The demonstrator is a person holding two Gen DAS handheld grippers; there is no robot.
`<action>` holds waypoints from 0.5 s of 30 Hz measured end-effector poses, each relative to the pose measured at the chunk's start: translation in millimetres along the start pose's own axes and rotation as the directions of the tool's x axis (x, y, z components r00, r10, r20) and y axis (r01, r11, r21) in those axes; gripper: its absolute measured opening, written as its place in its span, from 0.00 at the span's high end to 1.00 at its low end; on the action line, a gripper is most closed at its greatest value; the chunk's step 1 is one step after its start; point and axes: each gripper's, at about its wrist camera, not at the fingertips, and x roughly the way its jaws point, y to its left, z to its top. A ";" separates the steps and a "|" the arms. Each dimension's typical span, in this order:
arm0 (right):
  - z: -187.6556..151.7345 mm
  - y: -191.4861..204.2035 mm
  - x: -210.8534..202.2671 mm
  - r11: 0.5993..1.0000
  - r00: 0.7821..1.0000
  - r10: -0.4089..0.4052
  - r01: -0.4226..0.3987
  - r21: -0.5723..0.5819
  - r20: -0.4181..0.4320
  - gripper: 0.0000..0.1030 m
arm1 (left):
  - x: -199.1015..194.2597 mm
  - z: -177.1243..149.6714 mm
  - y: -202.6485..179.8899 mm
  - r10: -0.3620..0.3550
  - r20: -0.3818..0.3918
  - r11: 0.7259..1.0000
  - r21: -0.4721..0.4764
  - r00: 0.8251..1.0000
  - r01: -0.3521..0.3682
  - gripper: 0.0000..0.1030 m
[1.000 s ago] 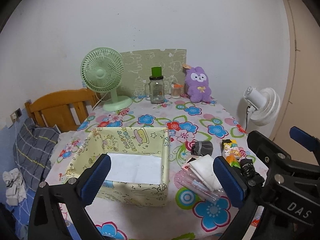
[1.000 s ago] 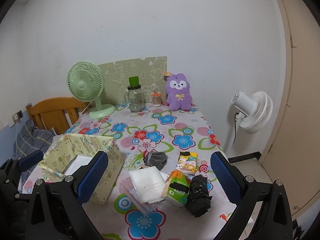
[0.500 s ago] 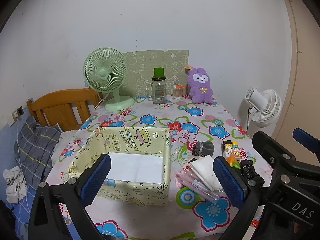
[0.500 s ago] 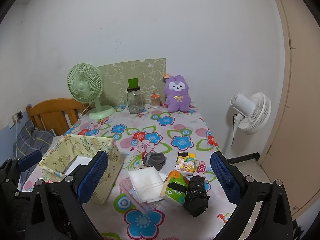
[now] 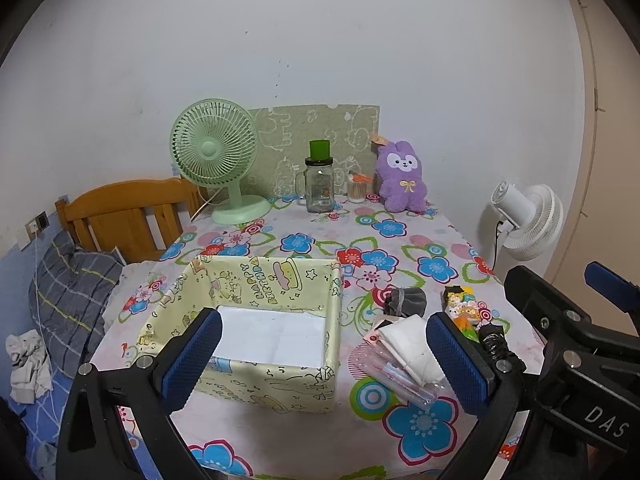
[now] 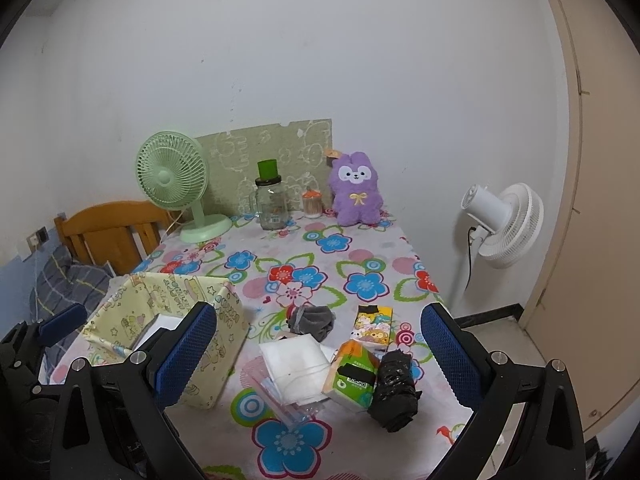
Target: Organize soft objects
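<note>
On the left of the flowered table [image 5: 304, 436] sits the yellow cartoon-print box [image 5: 256, 320], open-topped, nothing in it but its white floor. The left gripper [image 5: 324, 360] hangs above the box's near right corner, jaws wide apart and holding nothing. To the right of the box, near but not touching it, lies the loose pile: a grey sock bundle [image 6: 312, 320] furthest back, a folded white cloth [image 6: 296, 364] over a clear plastic pouch [image 6: 288, 400], then a green tissue pack [image 6: 352, 376], a cartoon-print packet [image 6: 374, 326] and a rolled black bundle [image 6: 394, 388] nearest the table's right edge. The right gripper [image 6: 320, 356] hovers over this pile, jaws likewise spread and empty. I'd say nothing has been sorted yet; this looks like the approach to a first pick, probably the cloth or the sock bundle, needing a drop and a close, then a short carry left over the box wall. The black bundle lies close to the edge, so a nudge could roll it off. The middle of the table is open; the green fan [image 5: 216, 160], jar [image 5: 320, 184] and purple plush [image 5: 400, 180] stand well back.
</note>
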 end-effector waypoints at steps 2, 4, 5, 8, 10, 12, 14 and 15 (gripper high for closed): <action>0.2 -0.1 0.2 1.000 1.000 0.004 -0.004 -0.003 -0.001 0.00 | 0.3 0.4 -2.0 0.005 -0.002 1.000 0.001 1.000 -0.005 0.00; 0.4 -0.7 0.7 1.000 1.000 0.013 -0.013 -0.005 -0.003 0.00 | 0.7 0.4 -4.6 0.007 -0.005 1.000 0.000 1.000 -0.007 0.00; 0.9 -1.3 1.4 1.000 1.000 0.016 -0.016 -0.005 -0.005 0.00 | 0.6 0.7 -5.1 0.006 -0.005 1.000 -0.001 1.000 -0.006 0.00; 1.9 -3.9 3.4 1.000 1.000 0.026 -0.026 -0.005 -0.010 0.00 | 0.7 1.7 -8.9 -0.005 -0.006 1.000 0.002 1.000 0.005 0.00; 2.9 -5.8 4.6 1.000 1.000 0.028 -0.028 -0.005 -0.014 0.00 | 1.8 2.9 -12.0 -0.012 -0.009 1.000 0.000 1.000 0.012 0.00; 4.2 -8.3 5.6 0.999 0.999 0.033 -0.033 -0.002 -0.017 0.00 | 4.0 4.5 -14.4 -0.027 -0.024 1.000 -0.011 0.999 0.027 0.00; 6.1 -11.4 7.1 0.999 0.999 0.038 -0.038 -0.003 -0.023 0.00 | 6.0 5.5 -17.1 -0.039 -0.037 0.999 -0.021 0.999 0.038 0.00; 6.8 -12.6 8.0 0.999 0.999 0.039 -0.039 -0.004 -0.022 0.00 | 6.9 5.9 -19.0 -0.042 -0.039 0.999 -0.023 0.998 0.041 0.00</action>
